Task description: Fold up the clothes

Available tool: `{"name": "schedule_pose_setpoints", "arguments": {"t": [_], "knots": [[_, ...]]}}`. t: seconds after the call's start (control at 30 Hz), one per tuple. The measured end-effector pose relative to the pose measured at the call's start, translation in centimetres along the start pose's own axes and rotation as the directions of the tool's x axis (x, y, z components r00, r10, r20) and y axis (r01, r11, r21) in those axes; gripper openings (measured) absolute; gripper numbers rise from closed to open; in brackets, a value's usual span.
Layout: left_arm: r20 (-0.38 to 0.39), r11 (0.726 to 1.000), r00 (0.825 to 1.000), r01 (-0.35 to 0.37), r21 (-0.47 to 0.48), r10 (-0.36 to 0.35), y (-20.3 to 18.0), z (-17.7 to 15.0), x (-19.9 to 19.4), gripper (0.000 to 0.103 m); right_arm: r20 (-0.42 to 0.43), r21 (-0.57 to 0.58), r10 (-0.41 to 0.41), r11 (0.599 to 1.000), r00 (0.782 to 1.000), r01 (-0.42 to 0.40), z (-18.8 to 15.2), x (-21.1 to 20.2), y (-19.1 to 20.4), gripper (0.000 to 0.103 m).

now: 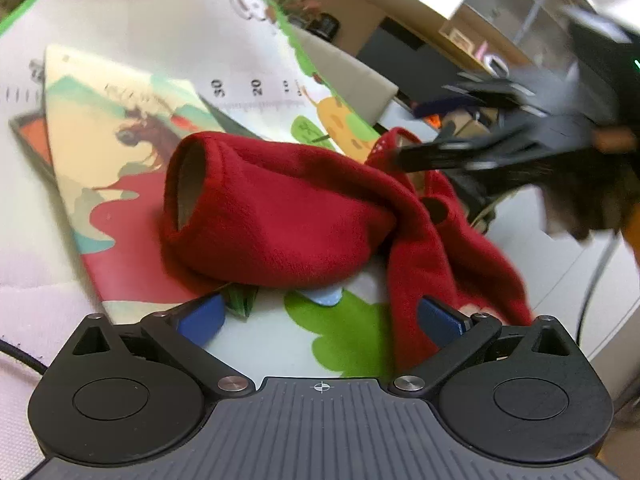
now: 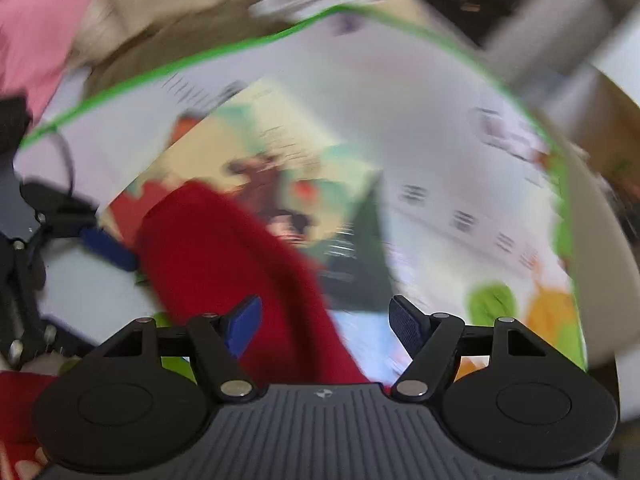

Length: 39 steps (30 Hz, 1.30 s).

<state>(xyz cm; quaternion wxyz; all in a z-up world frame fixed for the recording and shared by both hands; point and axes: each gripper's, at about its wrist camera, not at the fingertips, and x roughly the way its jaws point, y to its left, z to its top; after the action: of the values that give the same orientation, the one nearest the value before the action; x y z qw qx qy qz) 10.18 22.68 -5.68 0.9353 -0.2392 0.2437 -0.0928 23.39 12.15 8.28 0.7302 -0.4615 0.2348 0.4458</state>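
Observation:
A red fleece garment [image 1: 280, 220] lies bunched on a printed play mat [image 1: 332, 336], its sleeve opening [image 1: 188, 184] facing left. My left gripper [image 1: 320, 318] is open low in front of it, and a strip of red cloth hangs down past the right pad [image 1: 440, 320]. The right gripper [image 1: 500, 136] shows blurred at the upper right, by the garment's far edge. In the right wrist view, which is motion-blurred, the right gripper [image 2: 326, 326] is open with the red garment [image 2: 240, 256] running between its fingers. The left gripper [image 2: 104, 244] sits at the left edge there.
A picture book [image 1: 100, 128] lies under the garment on the mat, which has a green border [image 2: 240, 46]. Pink cloth [image 2: 44, 20] is at the far left. A white cushion [image 1: 352, 76] and dark furniture stand behind. A black cable [image 1: 20, 356] trails at the left.

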Motion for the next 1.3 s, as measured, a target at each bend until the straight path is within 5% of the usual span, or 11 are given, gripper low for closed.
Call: {"name": "schedule_pose_setpoints", "arguments": {"t": [0.2, 0.23, 0.37, 0.57, 0.67, 0.83, 0.9, 1.03, 1.17, 1.27, 1.3], "knots": [[0.025, 0.999, 0.999, 0.030, -0.011, -0.030, 0.8, -0.4, -0.3, 0.103, -0.110, 0.131, 0.142, 0.983, 0.984, -0.127, 1.6, 8.0, -0.3, 0.066], [0.029, 0.999, 0.999, 0.038, -0.019, -0.037, 1.0, -0.4, -0.3, 0.103, -0.121, 0.176, 0.171, 0.973, 0.978, -0.149, 1.2, 8.8, -0.5, 0.049], [0.037, 0.999, 0.998, 0.047, -0.026, -0.046, 1.1, -0.5, -0.4, 0.103, -0.045, 0.269, 0.195, 0.947, 0.980, -0.176, -0.3, 7.0, 0.0, 0.014], [0.029, 0.999, 0.999, 0.039, -0.021, -0.038, 1.1, -0.5, -0.2, 0.103, 0.241, 0.498, 0.042, 0.852, 0.970, -0.161, -3.4, -2.1, -2.9, 0.012], [0.020, 1.000, 0.999, 0.027, -0.015, -0.026, 0.9, -0.4, 0.0, 0.103, 0.294, 0.480, -0.242, 0.874, 0.925, 0.076, -5.0, -5.7, -1.2, 0.014], [0.005, 0.999, 0.999, 0.034, -0.040, -0.034, 1.3, -0.2, -0.1, 0.103, 0.281, 0.480, 0.071, 0.853, 0.957, -0.204, -8.8, -5.6, 1.7, 0.033], [0.002, 0.997, 0.999, 0.045, -0.056, -0.045, 1.7, -0.2, -0.2, 0.103, 0.271, 0.497, 0.039, 0.850, 0.962, -0.175, -11.0, -6.2, 2.1, 0.040], [-0.010, 0.999, 1.000, 0.024, -0.048, -0.024, 1.4, -0.2, -0.1, 0.103, 0.173, 0.464, -0.212, 0.879, 0.962, 0.110, -15.3, -7.6, 3.2, 0.070], [-0.058, 0.994, 0.998, -0.026, -0.104, 0.020, 0.3, 1.3, 0.3, 0.103, 0.013, 0.338, -0.456, 0.840, 0.890, 0.425, -18.9, -5.8, 3.4, 0.073], [-0.061, 0.976, 0.995, 0.060, -0.209, -0.074, 0.0, 2.7, 0.6, 0.103, -0.058, 0.405, -0.444, 0.808, 0.894, 0.427, -20.8, -3.4, 0.8, 0.074], [-0.057, 0.974, 0.995, 0.063, -0.218, -0.078, -0.3, 3.1, 0.8, 0.103, -0.055, 0.442, -0.408, 0.808, 0.911, 0.389, -21.0, -2.7, -0.2, 0.060]]}}
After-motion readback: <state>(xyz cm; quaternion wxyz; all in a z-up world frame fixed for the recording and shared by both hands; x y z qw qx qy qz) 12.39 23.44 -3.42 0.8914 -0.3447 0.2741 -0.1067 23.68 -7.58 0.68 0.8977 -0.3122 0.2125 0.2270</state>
